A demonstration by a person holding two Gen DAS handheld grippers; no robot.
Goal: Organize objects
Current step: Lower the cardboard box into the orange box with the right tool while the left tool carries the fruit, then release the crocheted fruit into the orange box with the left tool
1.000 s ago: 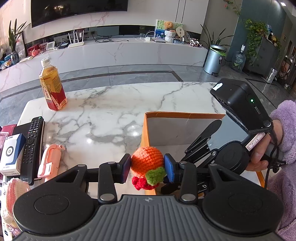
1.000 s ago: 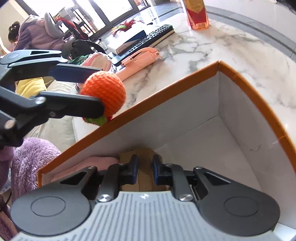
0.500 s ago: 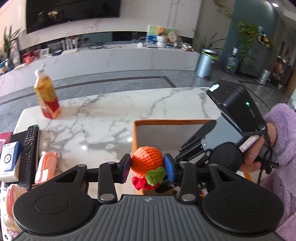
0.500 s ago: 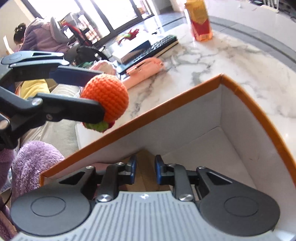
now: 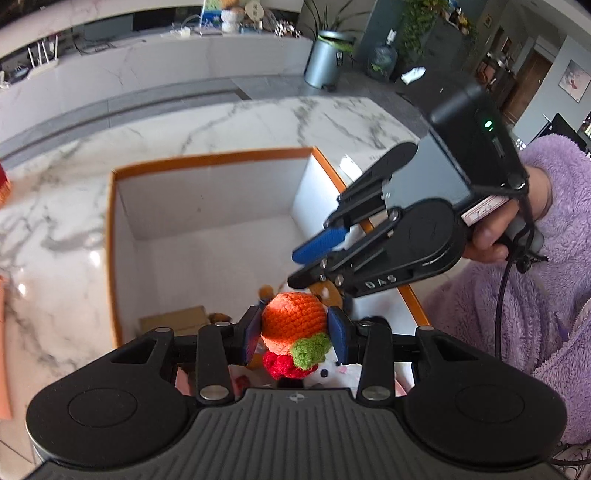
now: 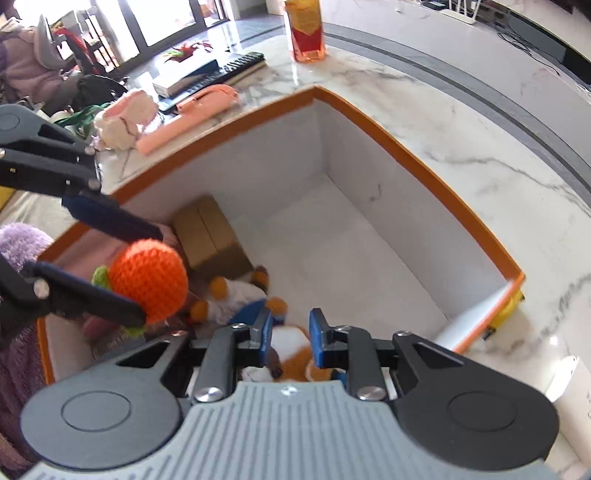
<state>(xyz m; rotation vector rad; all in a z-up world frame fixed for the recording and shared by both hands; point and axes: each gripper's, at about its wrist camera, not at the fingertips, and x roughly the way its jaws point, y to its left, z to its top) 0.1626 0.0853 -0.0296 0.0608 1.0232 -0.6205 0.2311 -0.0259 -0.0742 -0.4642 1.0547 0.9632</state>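
An orange crocheted ball point(image 5: 291, 321) with a green and red tuft is clamped between the blue pads of my left gripper point(image 5: 294, 332). It hangs over the near end of the white box with an orange rim point(image 5: 207, 158). From the right wrist view the ball point(image 6: 147, 280) and left gripper point(image 6: 147, 277) sit at the left, above the box point(image 6: 417, 158). My right gripper point(image 6: 291, 332) hovers over plush toys point(image 6: 236, 295) in the box, its jaws slightly apart and nothing pinched. The left wrist view shows the right gripper point(image 5: 299, 269) from the side, empty.
A small brown carton point(image 6: 210, 236) lies in the box near the toys. On the marble table point(image 5: 221, 125) beyond the box are a pink case point(image 6: 192, 107), a knitted item point(image 6: 125, 118), a remote point(image 6: 229, 68) and an orange drink bottle point(image 6: 304, 33). A purple sleeve point(image 5: 535, 295) is at right.
My left gripper has carried the ball from outside the box's left wall to above its inside. Both grippers tilted down, so the box floor and toys show. The right jaws stand slightly wider.
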